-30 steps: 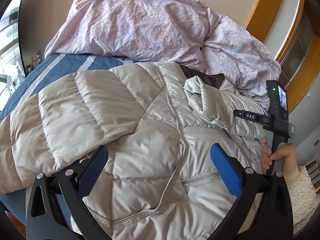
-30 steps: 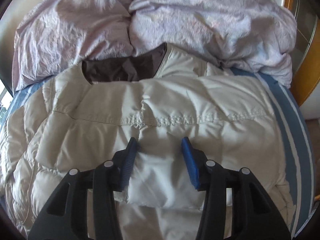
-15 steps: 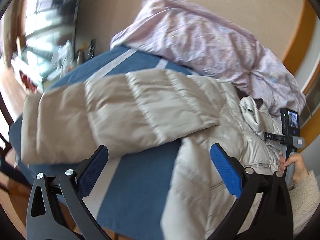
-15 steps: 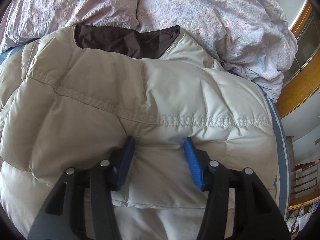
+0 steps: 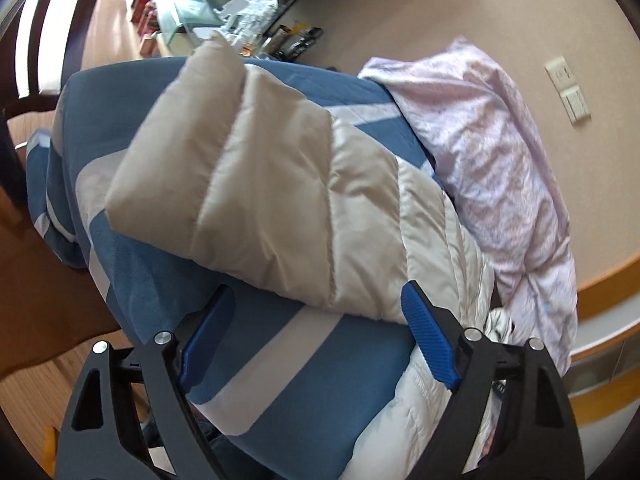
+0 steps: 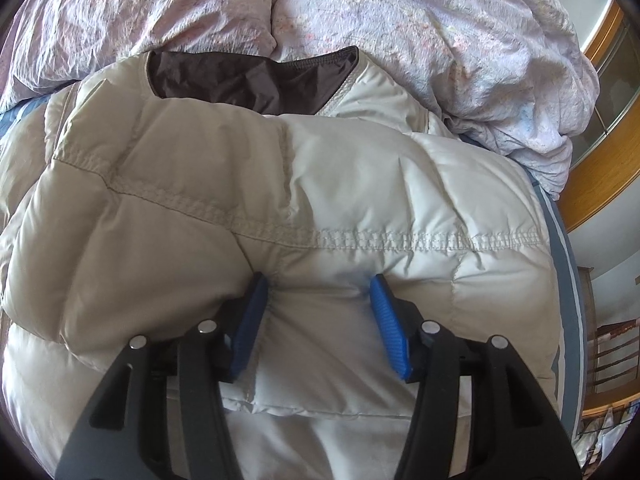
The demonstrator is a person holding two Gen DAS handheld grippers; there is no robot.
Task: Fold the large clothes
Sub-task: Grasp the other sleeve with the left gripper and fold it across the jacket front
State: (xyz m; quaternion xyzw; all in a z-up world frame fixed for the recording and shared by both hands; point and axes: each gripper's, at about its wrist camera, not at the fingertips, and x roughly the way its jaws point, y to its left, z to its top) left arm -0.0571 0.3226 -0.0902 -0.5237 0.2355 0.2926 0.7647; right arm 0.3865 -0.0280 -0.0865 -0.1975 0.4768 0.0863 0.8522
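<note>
A beige quilted down jacket (image 6: 280, 184) lies on the bed, its dark brown lining (image 6: 248, 76) showing at the collar. In the left wrist view its sleeve (image 5: 260, 196) stretches out across the blue bedcover toward the bed's left edge. My left gripper (image 5: 316, 340) is open and empty, hovering over the bedcover just below the sleeve. My right gripper (image 6: 316, 312) is shut on a thick fold of the jacket, the puffy cloth bulging between its blue pads (image 6: 386, 320).
A crumpled lilac duvet (image 6: 400, 20) is piled at the head of the bed, behind the jacket. The blue bedcover with pale stripes (image 5: 280, 376) shows beside the jacket. A wooden floor and a cluttered shelf (image 5: 224, 8) lie past the bed's left edge.
My left gripper has swung left, from over the jacket's body to over the outstretched sleeve and bare bedcover. My right gripper has stayed clamped on the jacket fold and moved slightly closer.
</note>
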